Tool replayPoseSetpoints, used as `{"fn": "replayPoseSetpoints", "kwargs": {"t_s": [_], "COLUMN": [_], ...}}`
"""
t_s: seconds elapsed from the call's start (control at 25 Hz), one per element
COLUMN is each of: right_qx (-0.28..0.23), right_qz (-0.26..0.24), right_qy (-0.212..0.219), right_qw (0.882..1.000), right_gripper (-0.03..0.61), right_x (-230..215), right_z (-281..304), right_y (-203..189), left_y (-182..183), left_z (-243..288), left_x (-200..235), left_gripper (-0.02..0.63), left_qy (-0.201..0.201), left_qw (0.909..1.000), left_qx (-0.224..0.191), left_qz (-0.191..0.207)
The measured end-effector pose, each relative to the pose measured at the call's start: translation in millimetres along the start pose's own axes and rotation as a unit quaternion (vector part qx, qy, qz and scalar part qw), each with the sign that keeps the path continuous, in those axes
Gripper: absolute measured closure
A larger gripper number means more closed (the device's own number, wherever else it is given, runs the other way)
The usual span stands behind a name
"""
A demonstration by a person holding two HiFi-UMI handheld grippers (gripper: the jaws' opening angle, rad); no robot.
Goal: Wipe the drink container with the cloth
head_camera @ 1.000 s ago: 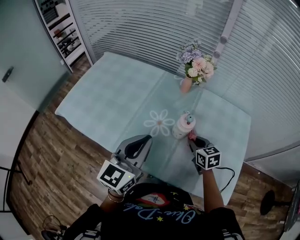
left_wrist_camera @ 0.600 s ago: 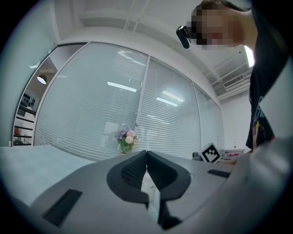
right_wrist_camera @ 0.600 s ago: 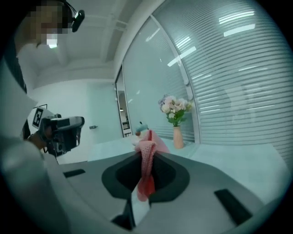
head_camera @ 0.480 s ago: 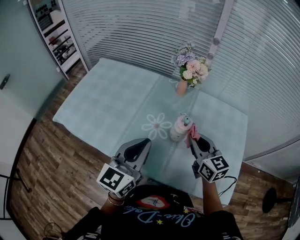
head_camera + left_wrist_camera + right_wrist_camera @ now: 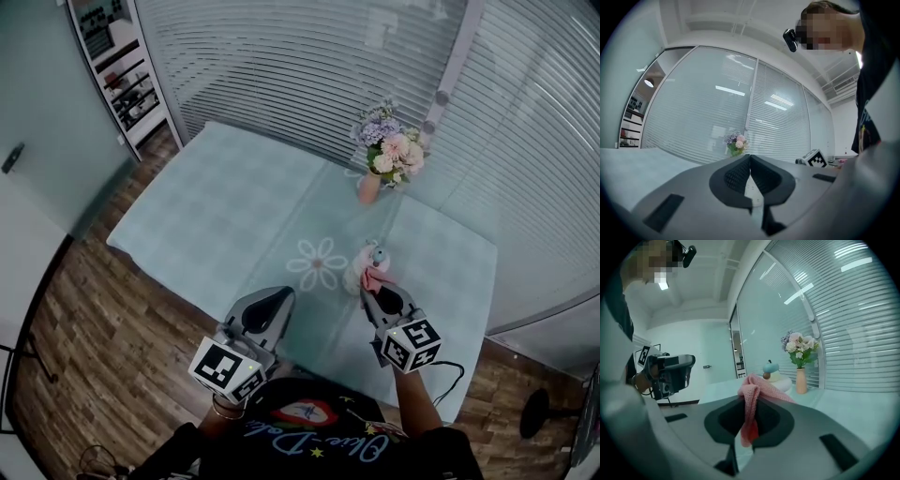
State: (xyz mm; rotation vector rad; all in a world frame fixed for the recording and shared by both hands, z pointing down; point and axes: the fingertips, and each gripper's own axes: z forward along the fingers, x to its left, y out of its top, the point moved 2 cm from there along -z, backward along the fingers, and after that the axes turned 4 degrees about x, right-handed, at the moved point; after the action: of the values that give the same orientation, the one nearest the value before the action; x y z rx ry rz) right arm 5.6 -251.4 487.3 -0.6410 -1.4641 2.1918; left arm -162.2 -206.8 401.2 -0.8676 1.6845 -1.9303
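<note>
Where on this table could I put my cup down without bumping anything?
Bare: the table across its left half, from its far corner to the daisy print, and the stretch right of the drink container. Crowded: where the right gripper holds the cloth by it, flower vase behind.

Head view steeply down over table (image 5: 216, 206), both gripper views low, sharing flowers (image 5: 392, 150)

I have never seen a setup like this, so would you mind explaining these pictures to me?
A person holds two hand-operated tongs. One picture comes from a head camera looking down; the other two come from cameras on the tongs. On the table stand a drink container and a vase of flowers. The right tongs pinch a pink cloth close to the container. The left tongs are shut and empty.
</note>
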Motion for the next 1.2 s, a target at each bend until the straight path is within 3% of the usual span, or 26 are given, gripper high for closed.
{"fn": "replayPoseSetpoints", "kwargs": {"t_s": [0.68, 1.2], "right_qx": [0.089, 0.159], "right_qz": [0.003, 0.025], "right_qy": [-0.007, -0.010], "right_qw": [0.996, 0.987], "right_gripper": [0.549, 0.551], "right_x": [2.3, -7.2], "right_z": [32.8, 47.3], "right_y": [-54.5, -102.2], "left_y": [5.8, 1.0], "left_z": [14.3, 15.2], "left_x": [11.4, 21.8], "left_gripper": [0.609, 0.609], "left_qy": [-0.005, 0.016], "left_qw": [1.0000, 0.9998], "left_qx": [0.002, 0.007], "left_qz": [-0.002, -0.005]}}
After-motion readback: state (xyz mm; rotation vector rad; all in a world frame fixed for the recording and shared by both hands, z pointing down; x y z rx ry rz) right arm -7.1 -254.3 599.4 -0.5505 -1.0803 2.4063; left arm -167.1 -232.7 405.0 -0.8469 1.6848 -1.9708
